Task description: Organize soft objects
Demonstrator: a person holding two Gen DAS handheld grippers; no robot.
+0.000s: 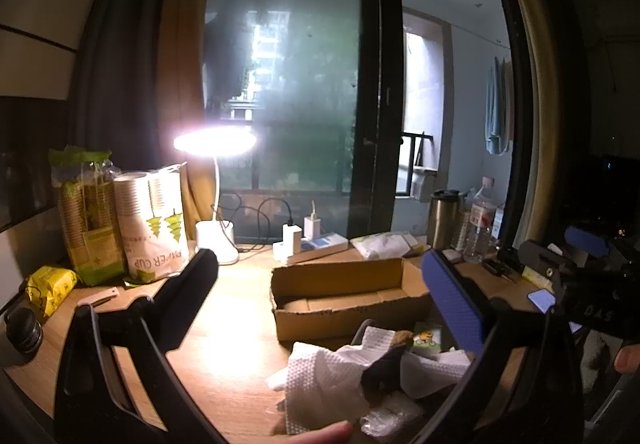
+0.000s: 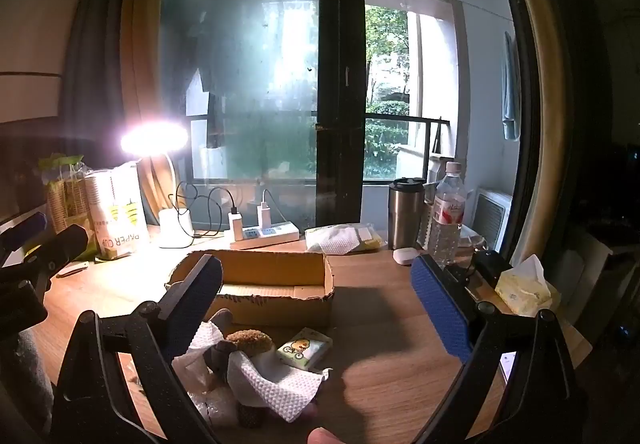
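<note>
Presently, left wrist view: left gripper [image 1: 320,288] jaws wide apart, empty; soft pile [image 1: 360,376] lies low, right of centre, before the cardboard box [image 1: 340,308]. Right wrist view: right gripper [image 2: 316,304] likewise spread and empty, pile [image 2: 248,372] beneath its left finger [image 2: 192,304]; neither hand evidently nearer.

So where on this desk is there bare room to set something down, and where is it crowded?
Bare wood lies right of the cardboard box, between it and the tissue pack, and left of the box toward the lamp base. The box itself looks empty. It is crowded in front of the box, at the paper towels, and along the window edge around the power strip and bottle.
</note>
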